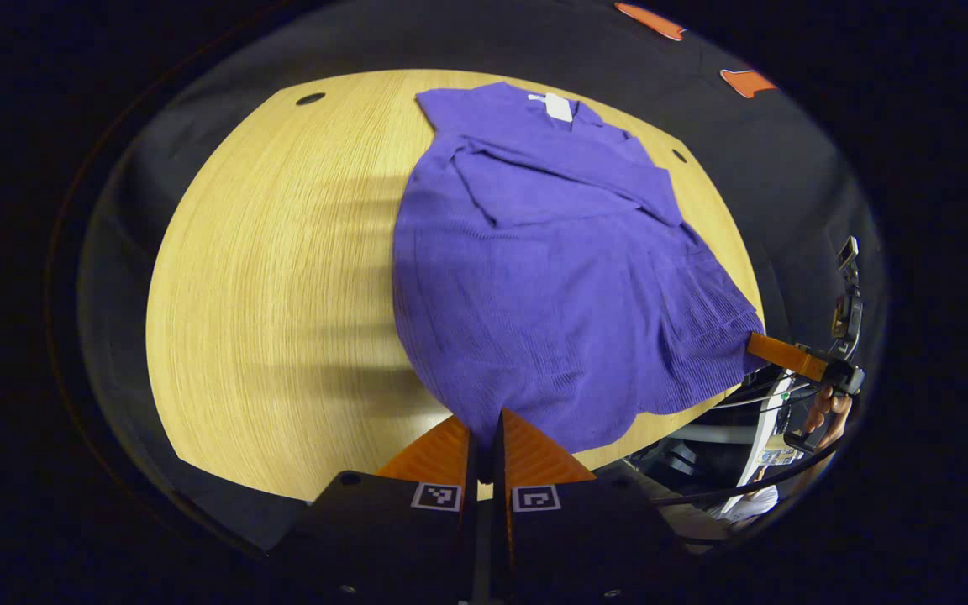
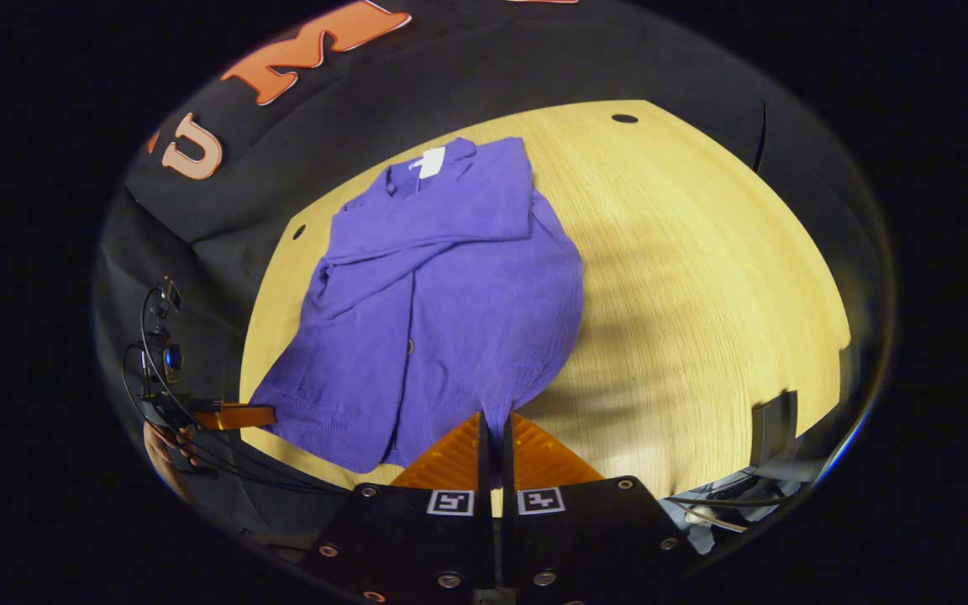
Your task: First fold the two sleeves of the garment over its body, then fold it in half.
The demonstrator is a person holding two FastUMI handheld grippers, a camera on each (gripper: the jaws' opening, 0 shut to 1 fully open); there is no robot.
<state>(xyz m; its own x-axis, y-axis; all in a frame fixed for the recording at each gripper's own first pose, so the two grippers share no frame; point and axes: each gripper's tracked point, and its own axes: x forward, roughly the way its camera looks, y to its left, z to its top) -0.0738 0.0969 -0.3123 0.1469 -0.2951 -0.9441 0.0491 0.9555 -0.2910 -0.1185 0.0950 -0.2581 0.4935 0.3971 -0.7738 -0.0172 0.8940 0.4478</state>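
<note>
A purple knit garment [image 1: 551, 277] lies on the round wooden table [image 1: 282, 277], collar and white label [image 1: 558, 107] at the far side, both sleeves folded across its chest. My left gripper [image 1: 484, 424] is shut on the near hem, which rises into its fingers. In the same view the right gripper [image 1: 786, 357] pinches the hem's other corner at the table's right edge. In the right gripper view the garment [image 2: 434, 302] runs away from my right gripper [image 2: 492, 424], which is shut on the hem. The left gripper [image 2: 236, 416] holds the hem's left corner there.
The black cloth wall rings the table. Small dark holes [image 1: 310, 98] [image 2: 623, 118] sit in the tabletop near its far edge. A hand [image 1: 824, 416] and cables hang off the table's near right edge. A dark object [image 2: 774, 428] stands by the table's right rim.
</note>
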